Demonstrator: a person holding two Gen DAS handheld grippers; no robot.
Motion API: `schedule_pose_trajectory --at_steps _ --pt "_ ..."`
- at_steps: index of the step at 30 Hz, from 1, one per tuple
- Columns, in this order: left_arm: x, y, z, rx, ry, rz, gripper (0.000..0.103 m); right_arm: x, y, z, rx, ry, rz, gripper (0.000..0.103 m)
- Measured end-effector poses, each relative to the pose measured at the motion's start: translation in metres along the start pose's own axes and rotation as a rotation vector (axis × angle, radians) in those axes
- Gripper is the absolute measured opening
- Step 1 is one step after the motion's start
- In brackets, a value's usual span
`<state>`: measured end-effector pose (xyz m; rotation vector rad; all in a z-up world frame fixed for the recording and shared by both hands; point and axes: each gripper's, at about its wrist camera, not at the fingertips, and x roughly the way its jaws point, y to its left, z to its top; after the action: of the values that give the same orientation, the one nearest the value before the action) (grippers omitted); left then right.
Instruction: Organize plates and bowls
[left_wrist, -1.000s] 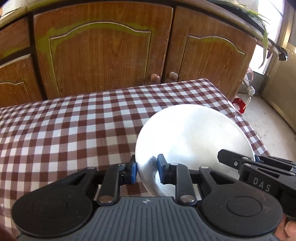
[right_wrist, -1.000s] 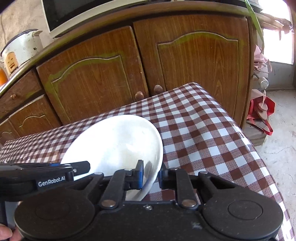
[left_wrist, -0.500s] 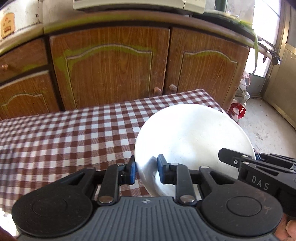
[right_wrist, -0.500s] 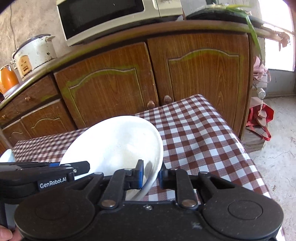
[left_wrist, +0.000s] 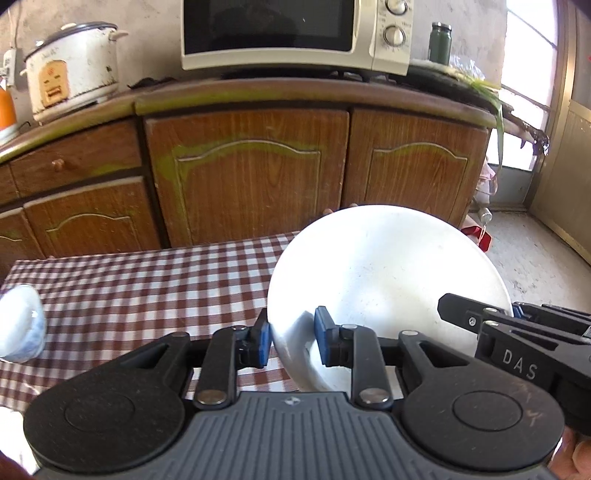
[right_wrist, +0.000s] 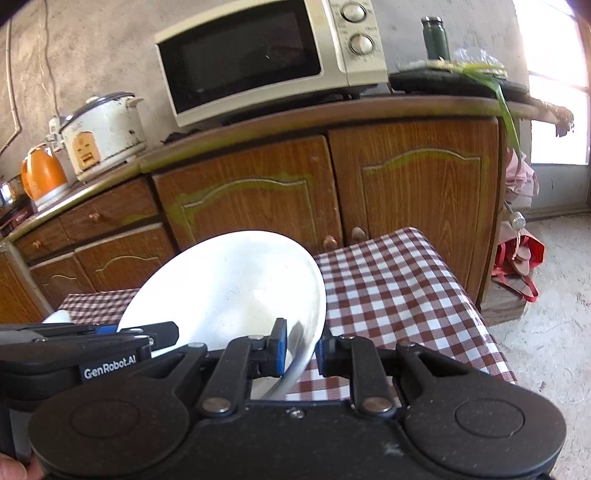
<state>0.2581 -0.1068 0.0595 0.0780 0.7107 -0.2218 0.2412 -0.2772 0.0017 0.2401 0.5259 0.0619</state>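
A large white bowl (left_wrist: 384, 280) hangs in the air above the red-checked table (left_wrist: 147, 295), held from both sides. My left gripper (left_wrist: 291, 338) is shut on its left rim. My right gripper (right_wrist: 301, 349) is shut on its right rim, where the bowl (right_wrist: 229, 288) fills the left middle of the right wrist view. Each gripper shows in the other's view: the right one (left_wrist: 517, 332) at the bowl's far edge, the left one (right_wrist: 110, 339) at lower left. A small blue-and-white bowl (left_wrist: 20, 326) sits on the table at the far left.
Behind the table (right_wrist: 399, 288) stands a wooden cabinet (left_wrist: 251, 173) with a microwave (left_wrist: 295, 33), a rice cooker (left_wrist: 72, 72) and a green flask (left_wrist: 439, 42) on top. An orange kettle (right_wrist: 42, 175) is further left. A red bag (right_wrist: 521, 262) lies on the concrete floor at right.
Both grippers have risen with the white bowl between them, away from the tablecloth. The countertop with the microwave and rice cooker has come into view, and so has the small bowl at left.
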Motion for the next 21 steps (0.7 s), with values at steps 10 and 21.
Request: schedule_pose_trajectory --at_steps 10,21 --pt "-0.033 0.018 0.0 -0.016 -0.018 0.044 0.028 -0.028 0.036 0.004 -0.022 -0.019 0.036 0.021" --pt "-0.063 0.039 -0.012 -0.026 -0.03 0.07 0.028 -0.049 0.068 -0.001 -0.042 -0.023 0.062 0.021"
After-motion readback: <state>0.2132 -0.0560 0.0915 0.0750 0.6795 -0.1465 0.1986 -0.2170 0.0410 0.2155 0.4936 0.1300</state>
